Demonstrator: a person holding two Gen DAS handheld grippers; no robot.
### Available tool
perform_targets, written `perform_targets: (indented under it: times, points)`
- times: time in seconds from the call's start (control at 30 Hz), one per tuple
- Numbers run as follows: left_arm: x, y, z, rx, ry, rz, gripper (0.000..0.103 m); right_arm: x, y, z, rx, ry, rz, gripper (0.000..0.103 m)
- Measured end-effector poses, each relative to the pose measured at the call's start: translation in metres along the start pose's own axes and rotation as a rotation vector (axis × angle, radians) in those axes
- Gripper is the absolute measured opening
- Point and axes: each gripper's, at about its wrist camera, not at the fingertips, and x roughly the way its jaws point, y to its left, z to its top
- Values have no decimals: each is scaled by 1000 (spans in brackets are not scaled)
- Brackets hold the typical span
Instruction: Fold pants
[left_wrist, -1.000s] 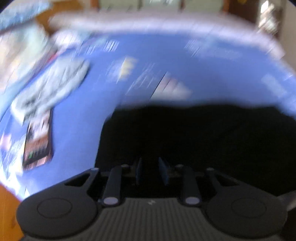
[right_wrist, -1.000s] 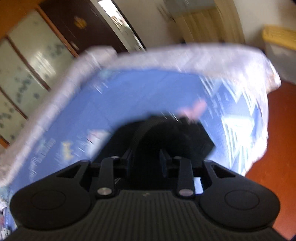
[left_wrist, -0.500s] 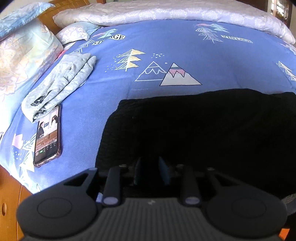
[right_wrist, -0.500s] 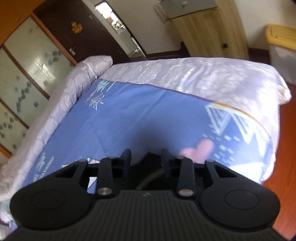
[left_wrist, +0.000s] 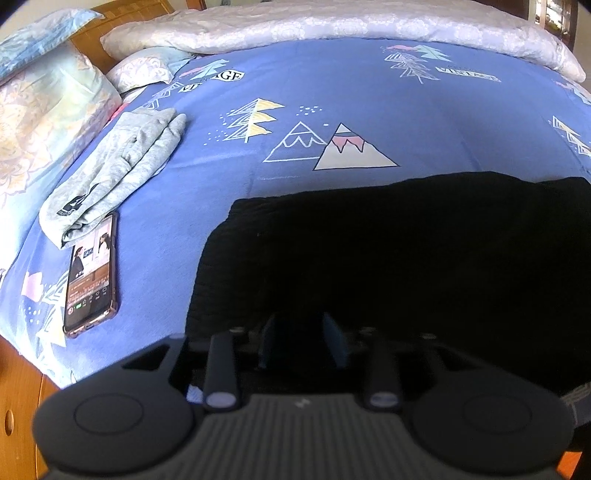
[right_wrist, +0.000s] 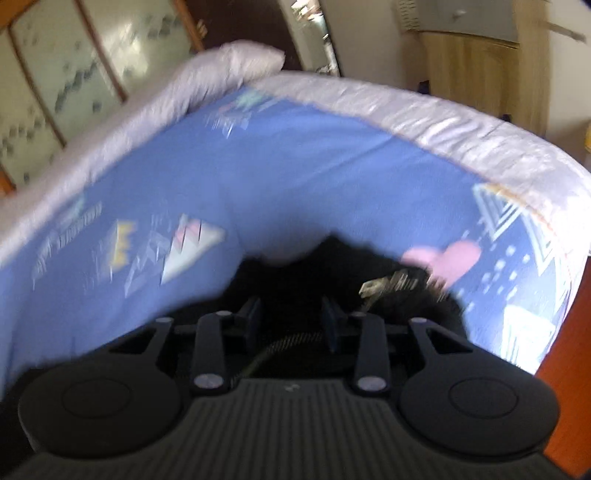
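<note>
Black pants (left_wrist: 388, 251) lie flat on the blue patterned bed sheet (left_wrist: 332, 92), filling the near right of the left wrist view. My left gripper (left_wrist: 301, 341) sits low over their near edge with its jaws a small gap apart; black cloth lies between them, and I cannot tell whether they grip it. In the blurred right wrist view, the pants (right_wrist: 332, 273) bunch just ahead of my right gripper (right_wrist: 290, 321). Its jaws stand apart over the dark cloth, and a striped waistband or drawstring (right_wrist: 388, 284) shows at the right.
A folded grey garment (left_wrist: 122, 166) and a phone (left_wrist: 91, 273) with a lit screen lie left of the pants. Pillows (left_wrist: 44, 110) sit at the far left. A white quilt (left_wrist: 332, 26) runs along the bed's far edge. Wooden wardrobe (right_wrist: 480, 74) and floor lie beyond.
The left view has barely shifted since half a second ago. The right gripper has swung down and leftward, bringing the bunched pants and more of the sheet into view.
</note>
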Motion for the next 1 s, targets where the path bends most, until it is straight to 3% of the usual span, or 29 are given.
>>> perform_targets:
  times: [0.13,0.23,0.27,0.33,0.4,0.43,0.53,0.6,0.7,0.83,1.0]
  points:
    - [0,0,0,-3,0,4,32,20,-9,28,35,0,-45,53]
    - [-1,-1,0,-1,2,10,33,43,-8,32,31,76,-28,58]
    - [-1,-1,1,-1,4,10,33,47,-2,28,-24,88,-56,56]
    - [0,-1,1,-4,5,8,33,43,17,14,-192,71,-134,42]
    - [0,-1,1,-1,5,9,33,36,22,6,-239,53,-150,28]
    - [0,-2,1,3,4,11,33,35,16,6,-229,40,-166,26]
    - [1,-3,1,8,2,12,34,32,-15,16,-88,-10,-289,26]
    - [1,-2,0,12,-2,12,35,33,-28,18,-8,5,-278,28]
    - [-3,2,-1,-7,-10,-8,35,24,-13,17,-72,-10,-308,38]
    - [-15,19,-1,-90,-47,-65,35,-18,-1,14,-23,-108,-196,41]
    - [-16,31,2,-126,-75,-106,35,-48,23,-24,-47,-61,45,42]
